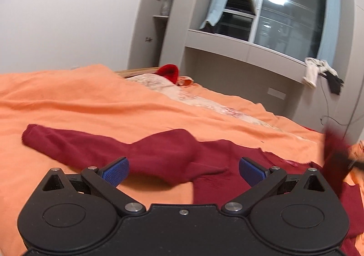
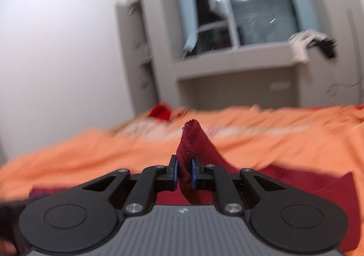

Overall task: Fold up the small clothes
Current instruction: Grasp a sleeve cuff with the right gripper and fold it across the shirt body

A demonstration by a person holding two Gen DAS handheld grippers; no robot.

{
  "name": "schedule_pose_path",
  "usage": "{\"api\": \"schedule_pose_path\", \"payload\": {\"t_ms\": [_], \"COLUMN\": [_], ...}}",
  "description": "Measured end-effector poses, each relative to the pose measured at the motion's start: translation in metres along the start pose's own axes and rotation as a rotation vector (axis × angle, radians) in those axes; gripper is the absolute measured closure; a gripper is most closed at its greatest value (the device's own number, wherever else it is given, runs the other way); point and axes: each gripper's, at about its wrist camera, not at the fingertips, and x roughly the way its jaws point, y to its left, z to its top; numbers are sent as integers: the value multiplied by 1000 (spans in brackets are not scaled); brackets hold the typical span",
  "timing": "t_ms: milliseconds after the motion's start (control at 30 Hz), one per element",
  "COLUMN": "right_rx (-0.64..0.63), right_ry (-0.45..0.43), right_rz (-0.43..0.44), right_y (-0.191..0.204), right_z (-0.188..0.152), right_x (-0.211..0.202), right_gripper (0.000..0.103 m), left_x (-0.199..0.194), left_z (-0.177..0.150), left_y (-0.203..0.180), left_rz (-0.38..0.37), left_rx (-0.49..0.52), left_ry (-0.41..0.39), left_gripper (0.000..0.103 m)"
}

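A dark red long-sleeved garment (image 1: 163, 153) lies on the orange bedsheet (image 1: 79, 101); one sleeve stretches to the left. My left gripper (image 1: 183, 170) is open, its blue pads either side of the folded sleeve part, just above the cloth. My right gripper (image 2: 184, 172) is shut on a hemmed edge of the same dark red garment (image 2: 190, 142), which sticks up between the pads. That lifted edge shows blurred at the right of the left wrist view (image 1: 334, 158).
A bright red item (image 1: 169, 72) and a pale patterned cloth (image 1: 182, 94) lie at the far side of the bed. White and black clothes (image 1: 320, 72) hang off the window ledge. A cable (image 1: 327, 105) runs down the wall at right.
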Motion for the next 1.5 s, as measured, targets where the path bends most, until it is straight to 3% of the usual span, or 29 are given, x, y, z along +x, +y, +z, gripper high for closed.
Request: {"api": "schedule_pose_path", "payload": {"t_ms": [100,200,333,400,500,567,700,800,900,1100,1167,1233,1333,1500], "right_rx": [-54,-89,-79,-76,-87,-102,-174,-164,-163,-419,-451,-461,-387,25], "right_ry": [106,178,166,151,125,116,136,188,223,265,234,209,196,178], "right_rz": [20,41,56,38,-60,-153,-398,-475,-485,-512,-479,-461,-433,-359], "right_y": [16,23,6,-9,-46,-72,-120,-151,-167,-164,-162,-161,-167,-208], "right_z": [-24,-37,-42,-50,-52,-58,-78,-92,-99,-117,-120,-120,-117,-98], "right_x": [27,35,8,-18,-47,-64,-83,-89,-83,-46,-37,-34,-39,-68], "right_gripper": [90,82,38,29,17,17,17,19,27,44,56,84,95,96], "left_x": [4,12,21,25,33,39,56,67,74,77,76,75,74,57], "left_z": [1,1,-2,-7,-17,-26,-46,-61,-68,-71,-71,-71,-69,-55], "left_y": [9,10,-2,-15,-40,-58,-88,-101,-103,-99,-101,-101,-99,-82], "left_rz": [16,11,-46,-79,-132,-149,-71,34,62,68,70,69,61,33], "left_rx": [-15,-18,2,38,112,177,301,391,411,417,424,423,405,312], "left_ry": [8,30,64,79,111,134,188,228,266,277,269,263,258,210], "left_gripper": [1,1,1,0,0,0,0,0,0,0,0,0,0,1]}}
